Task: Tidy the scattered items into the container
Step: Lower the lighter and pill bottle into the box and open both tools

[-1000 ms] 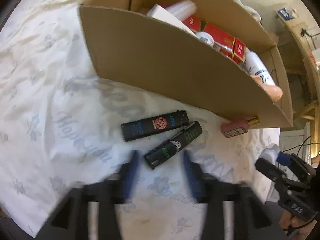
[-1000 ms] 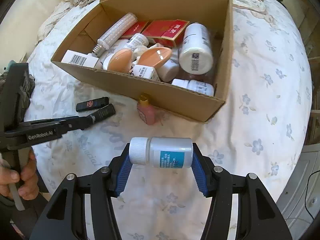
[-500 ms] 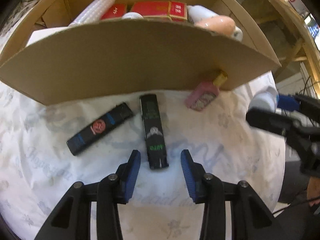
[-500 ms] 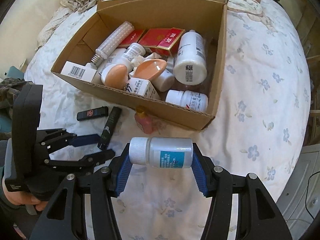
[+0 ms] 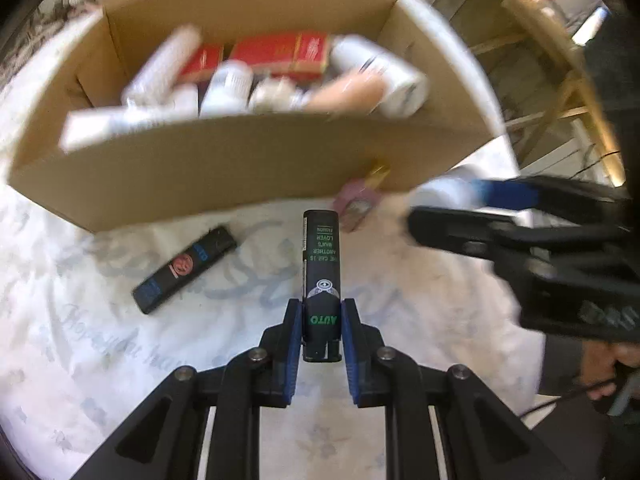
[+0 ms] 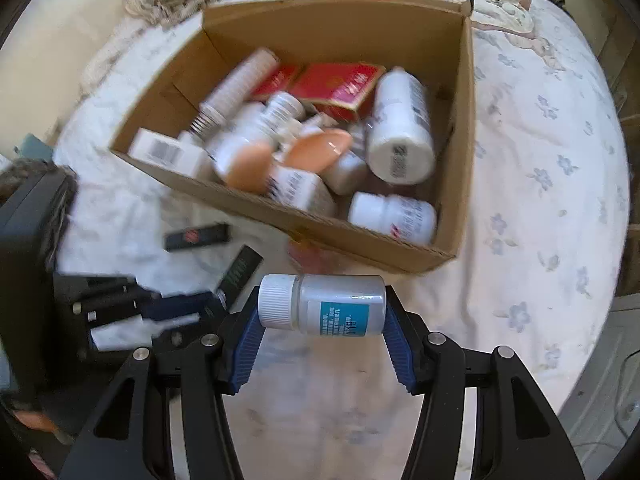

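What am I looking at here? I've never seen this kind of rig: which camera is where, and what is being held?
There is no robot. A person carries one hand-held gripper in each hand, and each has a fisheye camera looking forward along its two blue-padded fingers.

The left wrist view shows the left hand-held gripper. Its jaws have just been closing and now clamp a black lighter with green print by its near end.

The right wrist view shows the right hand-held gripper holding a white pill bottle sideways between its pads.

Everything sits on a flowered white bedsheet. A cardboard box already holds bottles, red packs and small cartons. Still outside it are a second black lighter with a red logo and a small pink bottle against the box wall.
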Action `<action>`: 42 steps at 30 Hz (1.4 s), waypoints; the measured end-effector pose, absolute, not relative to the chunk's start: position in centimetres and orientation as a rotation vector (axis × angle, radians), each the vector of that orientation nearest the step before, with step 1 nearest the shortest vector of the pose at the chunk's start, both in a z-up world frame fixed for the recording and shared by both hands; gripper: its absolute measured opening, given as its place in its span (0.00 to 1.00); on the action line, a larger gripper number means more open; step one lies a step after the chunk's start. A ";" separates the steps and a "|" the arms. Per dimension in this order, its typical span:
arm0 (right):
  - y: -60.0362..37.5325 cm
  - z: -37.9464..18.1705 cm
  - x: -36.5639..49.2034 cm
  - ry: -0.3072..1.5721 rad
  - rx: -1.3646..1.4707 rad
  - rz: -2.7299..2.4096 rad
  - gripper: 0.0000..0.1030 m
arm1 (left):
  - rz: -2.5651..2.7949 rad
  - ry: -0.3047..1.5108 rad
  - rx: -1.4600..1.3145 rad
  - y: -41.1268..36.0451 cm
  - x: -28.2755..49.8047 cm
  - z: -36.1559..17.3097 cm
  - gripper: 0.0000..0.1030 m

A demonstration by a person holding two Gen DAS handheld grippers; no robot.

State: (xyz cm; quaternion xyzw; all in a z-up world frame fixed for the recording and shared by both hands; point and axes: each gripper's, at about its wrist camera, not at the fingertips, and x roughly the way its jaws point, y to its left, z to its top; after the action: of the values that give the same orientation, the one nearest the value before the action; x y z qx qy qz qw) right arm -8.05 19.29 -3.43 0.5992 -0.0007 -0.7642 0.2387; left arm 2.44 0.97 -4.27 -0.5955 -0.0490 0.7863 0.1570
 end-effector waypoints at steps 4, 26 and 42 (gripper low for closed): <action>20.1 -2.0 -8.3 -0.158 1.584 -2.052 0.58 | 2.332 -0.131 -1.517 1.7 4.4 0.7 0.19; 22.1 1.3 -12.8 -0.444 1.346 -2.283 0.58 | 2.567 -0.246 -1.551 -2.4 -10.4 0.7 0.18; 20.7 0.2 -14.6 -0.446 1.383 -2.306 0.86 | 2.687 -0.112 -1.517 -2.0 -10.7 0.1 0.62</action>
State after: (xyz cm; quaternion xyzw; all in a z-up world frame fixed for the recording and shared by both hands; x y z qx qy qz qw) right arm -14.63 20.68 0.22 0.4966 -0.1601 -0.8277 0.2064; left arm -10.73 -1.96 0.11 -0.4912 -0.0362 0.8699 0.0268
